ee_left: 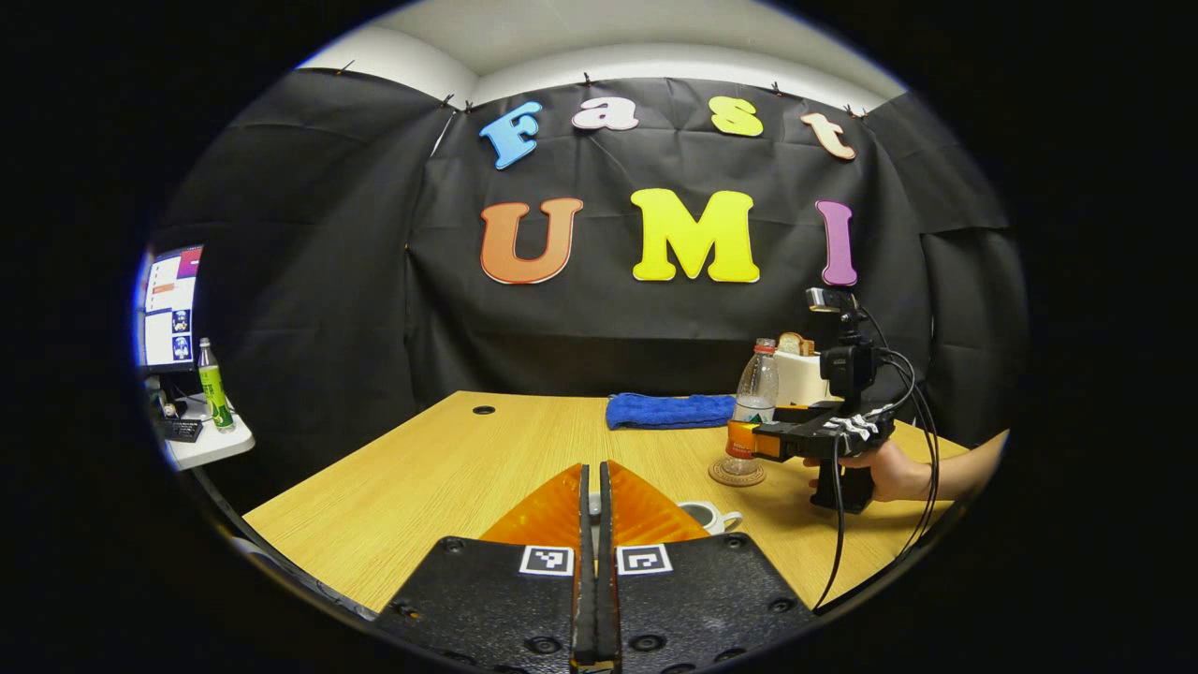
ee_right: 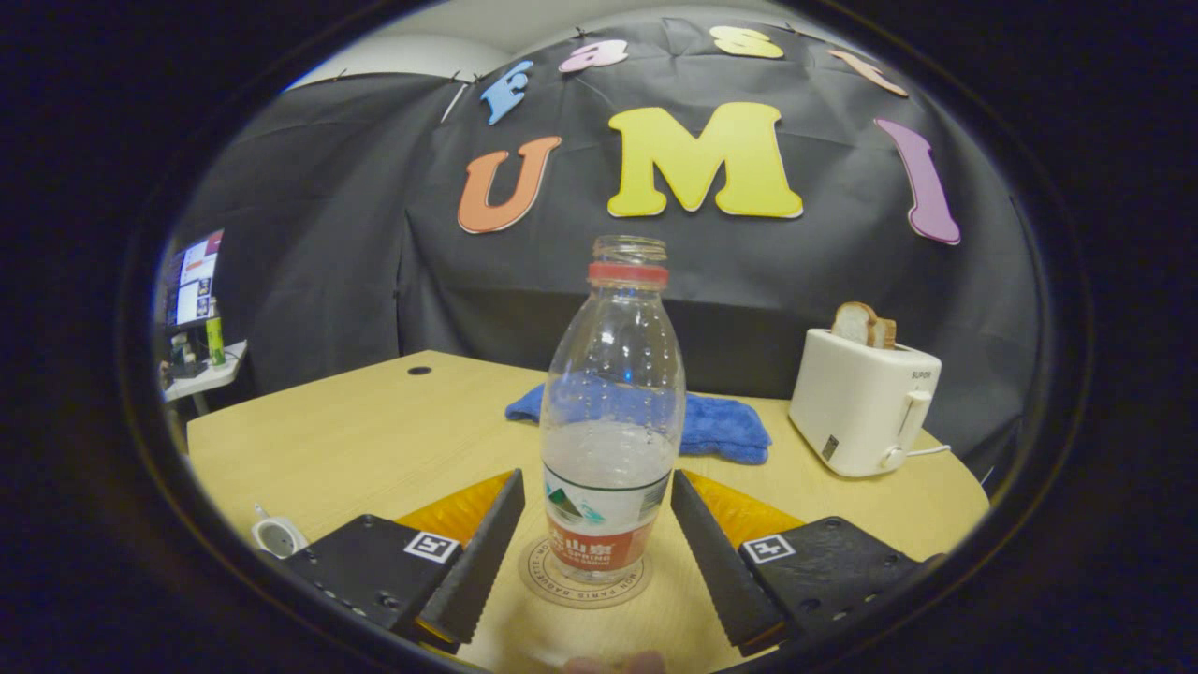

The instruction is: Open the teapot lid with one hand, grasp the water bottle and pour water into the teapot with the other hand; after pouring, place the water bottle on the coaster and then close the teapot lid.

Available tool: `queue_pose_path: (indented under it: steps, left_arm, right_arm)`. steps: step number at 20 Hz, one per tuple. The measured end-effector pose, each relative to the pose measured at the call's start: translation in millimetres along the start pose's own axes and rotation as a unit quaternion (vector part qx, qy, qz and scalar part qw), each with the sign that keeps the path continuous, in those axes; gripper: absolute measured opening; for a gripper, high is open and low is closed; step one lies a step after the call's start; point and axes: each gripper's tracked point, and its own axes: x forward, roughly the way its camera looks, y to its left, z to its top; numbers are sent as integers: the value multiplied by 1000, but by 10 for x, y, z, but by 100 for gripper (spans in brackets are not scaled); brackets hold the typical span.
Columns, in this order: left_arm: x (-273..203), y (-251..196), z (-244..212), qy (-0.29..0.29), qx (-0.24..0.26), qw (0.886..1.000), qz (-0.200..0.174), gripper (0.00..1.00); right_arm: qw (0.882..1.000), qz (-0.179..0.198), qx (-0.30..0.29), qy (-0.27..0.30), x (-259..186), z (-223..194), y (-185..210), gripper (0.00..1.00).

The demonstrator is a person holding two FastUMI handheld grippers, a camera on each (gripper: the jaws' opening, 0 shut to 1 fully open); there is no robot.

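**Bottle on the coaster, right tongs spread around it**

In the right gripper view the water bottle (ee_right: 612, 421) stands upright at the centre, cap off, roughly a third full, its base resting on the round coaster (ee_right: 584, 573) on the wooden table (ee_right: 374, 440). The right gripper (ee_right: 588, 538) has its fingers spread, one at 8 o'clock and one at 4 o'clock of the bottle; a gap shows on each side, so neither finger presses on it. A blue cloth (ee_right: 721, 426) lies behind the bottle, and a white toaster (ee_right: 861, 402) with bread in it stands at 2 o'clock.

In the left gripper view the left gripper (ee_left: 595, 505) sits at 6 o'clock with its fingers pressed together. Something small may be pinched between them, perhaps the lid knob, but that spot is hidden. The white teapot (ee_left: 704, 515) peeks out just to the right of the fingers, its spout pointing to 3 o'clock. Farther off at 3 o'clock, a hand (ee_left: 889, 471) holds the right gripper beside the bottle. A monitor (ee_left: 171, 307) shows at 9 o'clock, off the table.
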Motion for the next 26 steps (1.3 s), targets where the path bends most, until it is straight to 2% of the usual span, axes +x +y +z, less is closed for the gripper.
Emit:
queue_pose_path:
  steps: [6,10,14,17,22,26]
  left_arm:
    - [-22,-96,102,-14,2,1000,-4,3]
    - [1,-385,167,-32,-22,999,-25,3]
    - [126,-627,162,-31,-10,999,-37,2]
    - [274,-787,82,-31,-7,998,-45,3]
    - [553,-872,-86,-23,-16,999,-43,3]
    - [690,-867,-229,-12,-11,999,-35,3]
  right_arm:
    - [999,0,37,23,-303,-129,-47,94]
    - [1000,1,28,-4,-922,-50,-121,94]
    - [999,-9,15,-48,-1611,50,-321,94]
    - [998,-28,14,-55,-1978,-5,-556,94]
    - [993,-86,2,-81,-2576,-126,-1055,94]
    - [989,-119,4,-91,-2840,-182,-1307,93]
